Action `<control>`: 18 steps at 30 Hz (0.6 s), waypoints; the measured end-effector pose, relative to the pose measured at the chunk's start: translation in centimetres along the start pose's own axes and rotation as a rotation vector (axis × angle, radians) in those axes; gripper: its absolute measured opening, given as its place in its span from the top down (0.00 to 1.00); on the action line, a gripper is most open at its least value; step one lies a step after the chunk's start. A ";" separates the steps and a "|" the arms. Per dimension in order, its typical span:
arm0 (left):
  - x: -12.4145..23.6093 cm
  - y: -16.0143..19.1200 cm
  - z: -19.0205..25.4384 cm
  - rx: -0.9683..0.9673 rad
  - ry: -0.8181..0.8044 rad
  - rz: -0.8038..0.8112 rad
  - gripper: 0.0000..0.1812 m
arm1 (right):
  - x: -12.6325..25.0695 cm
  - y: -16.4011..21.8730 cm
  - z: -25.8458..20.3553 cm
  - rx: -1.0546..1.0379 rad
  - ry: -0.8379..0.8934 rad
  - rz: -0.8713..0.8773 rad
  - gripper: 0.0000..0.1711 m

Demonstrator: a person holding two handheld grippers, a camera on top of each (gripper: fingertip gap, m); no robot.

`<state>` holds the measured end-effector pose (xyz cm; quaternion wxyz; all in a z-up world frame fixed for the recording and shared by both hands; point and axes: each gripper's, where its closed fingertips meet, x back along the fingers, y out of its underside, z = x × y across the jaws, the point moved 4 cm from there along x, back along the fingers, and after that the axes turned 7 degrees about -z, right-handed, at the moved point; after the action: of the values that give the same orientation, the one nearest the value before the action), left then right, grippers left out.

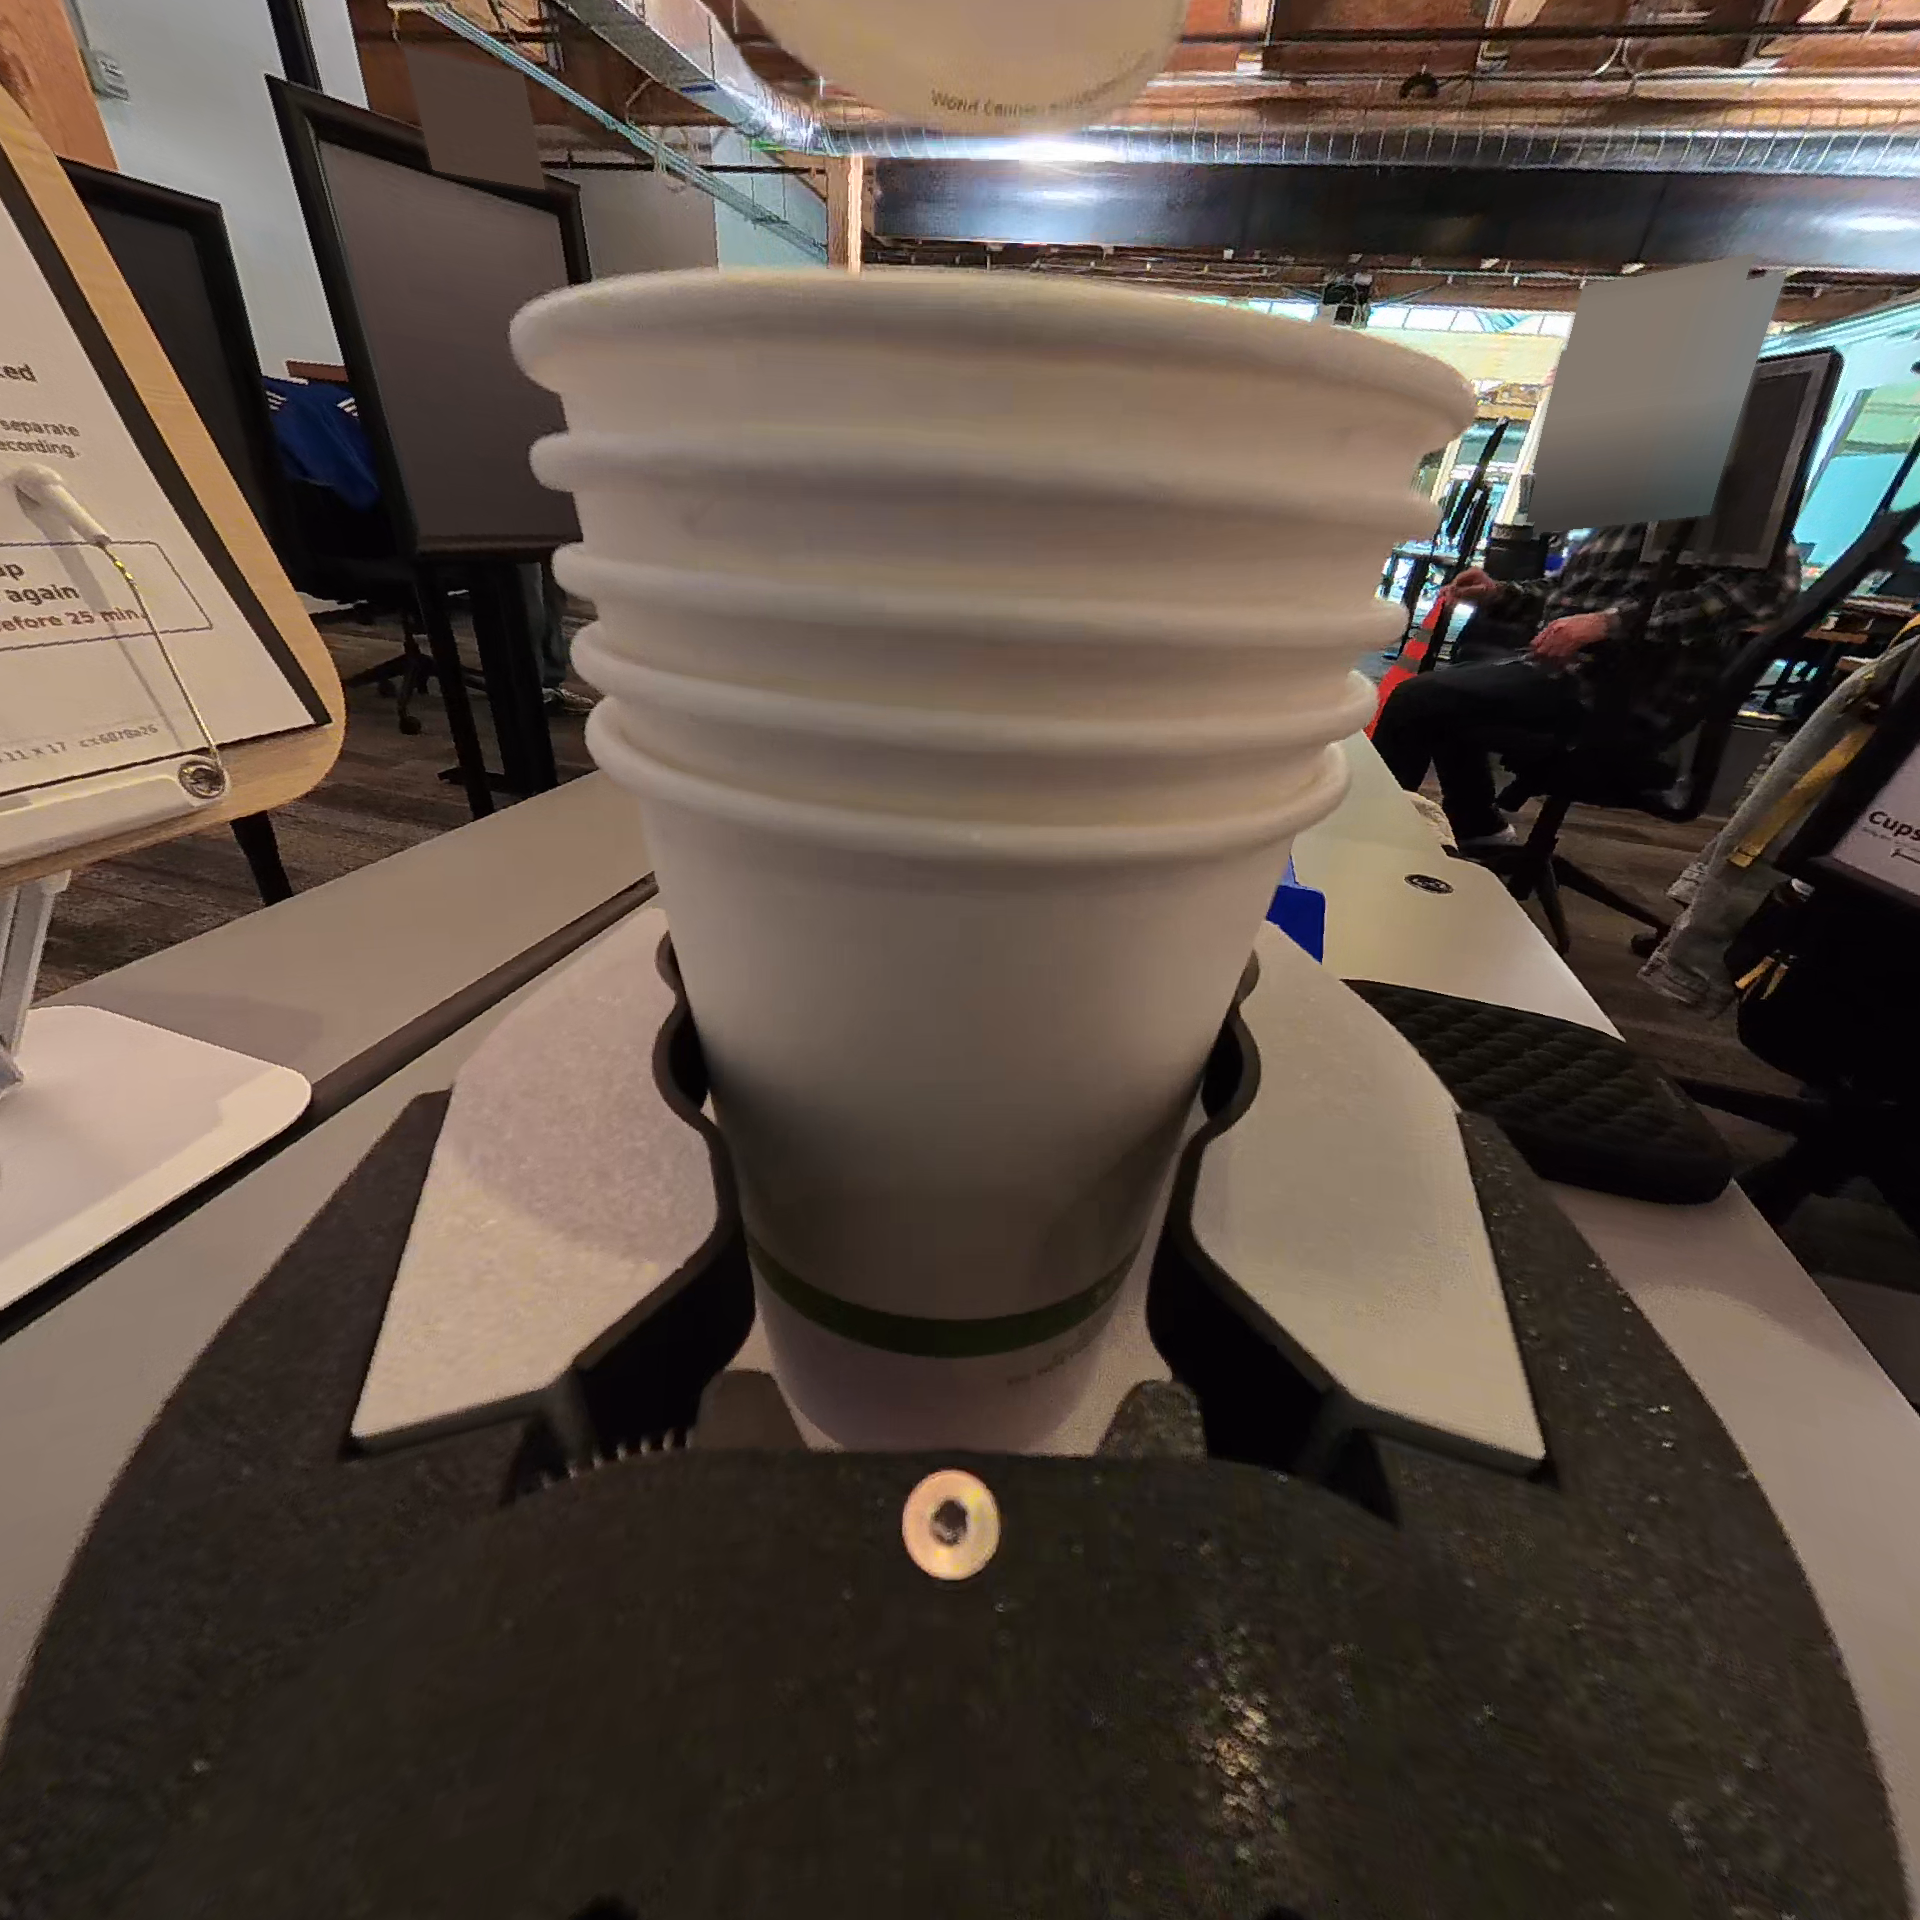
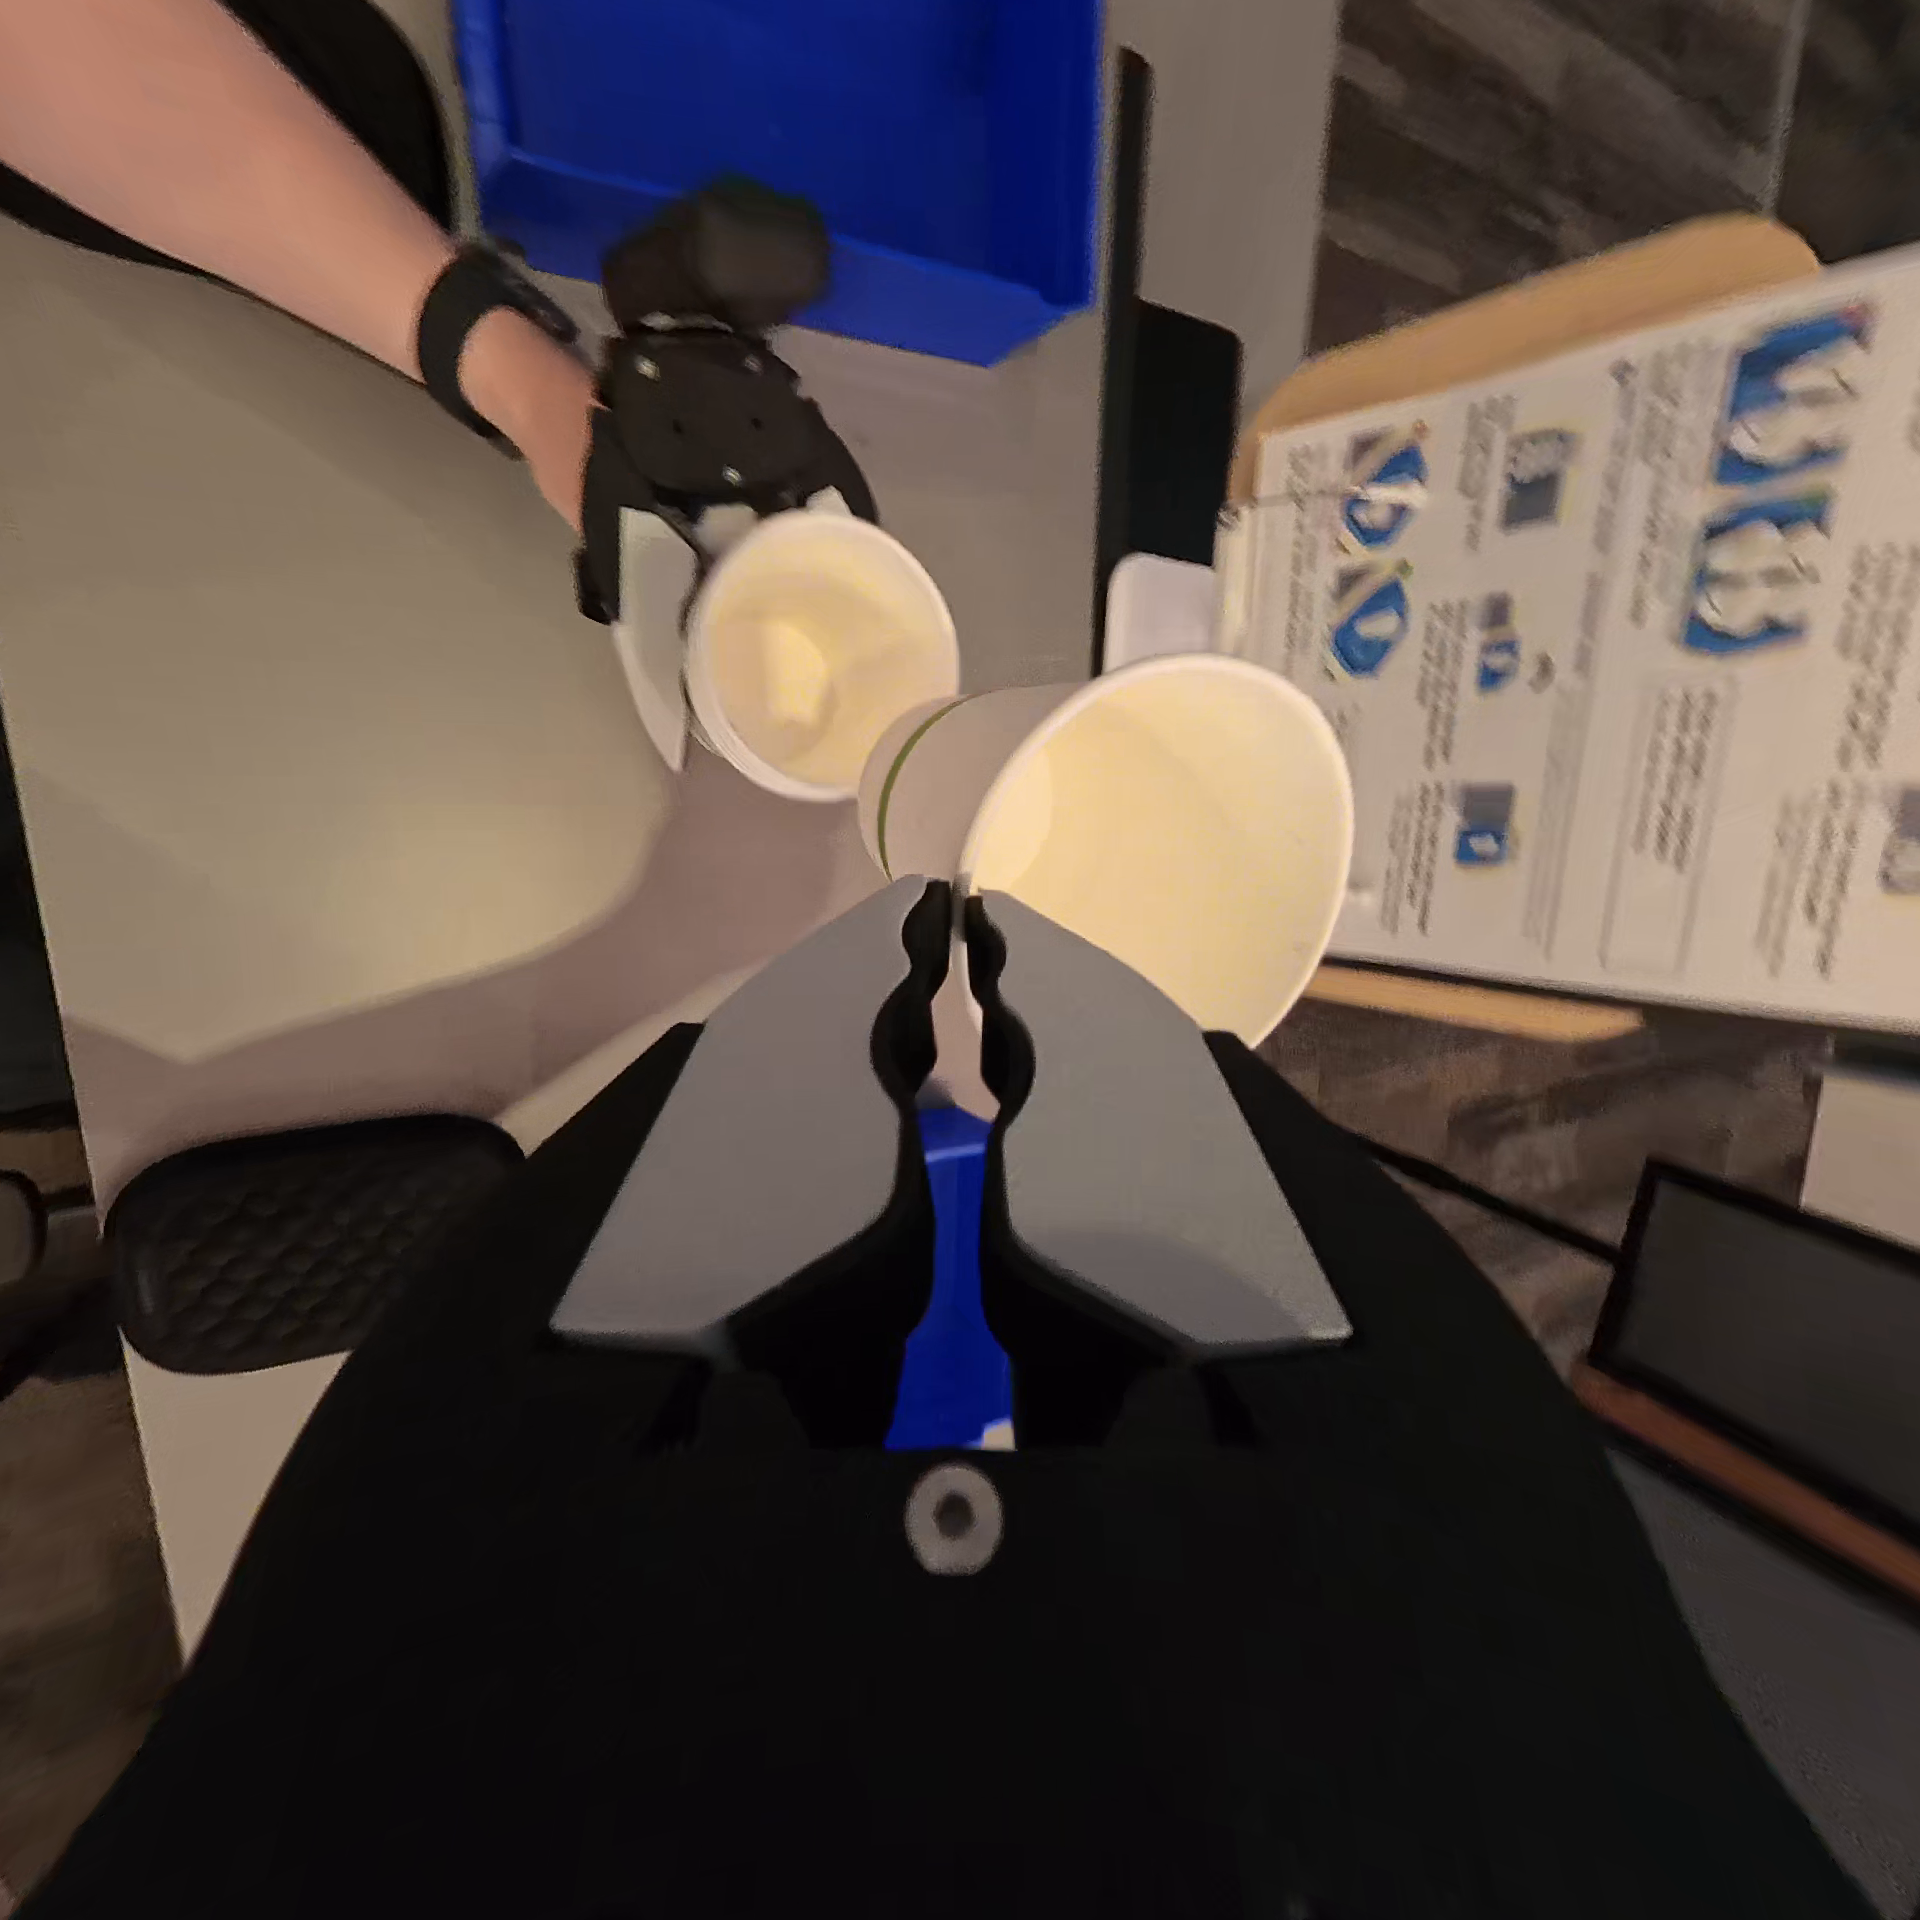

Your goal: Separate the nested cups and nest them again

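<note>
Gripping the stack of cups (image 1: 956, 644) low on its outermost cup, the left tongs (image 1: 961, 1226) are closed around the wall just above the green band. Five rolled rims show in the left wrist view, so the stack holds at least five nested cups. Holding it near the base leaves the rims and the open mouth free, which appears to be the reason for this low grasp.

The right tongs (image 2: 951, 899) are closed on the rim of a single cup (image 2: 1143, 821), one finger inside the mouth and one outside. A rim pinch keeps the tapered body clear, so the body can enter or leave another cup unobstructed. This cup hangs in the air, its base pointing toward the stack's mouth and just beside it; its underside shows at the top of the left wrist view, above the stack and apart from it.

In the right wrist view the stack is tilted toward the single cup, which lines the two up. Whether the cup is being drawn out or put back cannot be told.

A blue bin (image 2: 790, 156) sits on the table (image 2: 260, 623) behind the left tongs. An instruction sheet on a board (image 2: 1621, 623) stands to one side.
</note>
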<state>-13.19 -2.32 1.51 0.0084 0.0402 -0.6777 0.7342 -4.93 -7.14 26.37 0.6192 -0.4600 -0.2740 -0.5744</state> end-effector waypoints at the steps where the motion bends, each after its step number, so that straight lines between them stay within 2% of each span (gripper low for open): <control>1: 0.0 0.0 0.0 0.002 0.002 0.003 0.47 | 0.7 1.3 0.7 -0.042 0.020 -0.005 0.98; 4: 0.1 -0.3 0.1 -0.001 0.002 0.008 0.47 | 1.2 6.2 2.5 -0.184 0.063 -0.067 0.98; 7: 0.3 -0.6 0.1 -0.006 0.001 0.018 0.47 | -0.4 11.5 3.5 -0.302 0.085 -0.158 0.98; 12: 0.5 -0.8 -0.1 0.010 0.002 0.030 0.47 | -5.3 19.5 4.4 -0.470 0.078 -0.278 0.98; 18: 0.4 -0.8 -0.1 0.017 0.010 0.033 0.47 | -12.0 27.8 3.1 -0.628 0.017 -0.398 0.98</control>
<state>-13.54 -2.19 2.31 -0.0006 0.0257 -0.6721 0.7400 20.16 -1.16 10.16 0.3264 -0.5607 -0.1634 -0.7432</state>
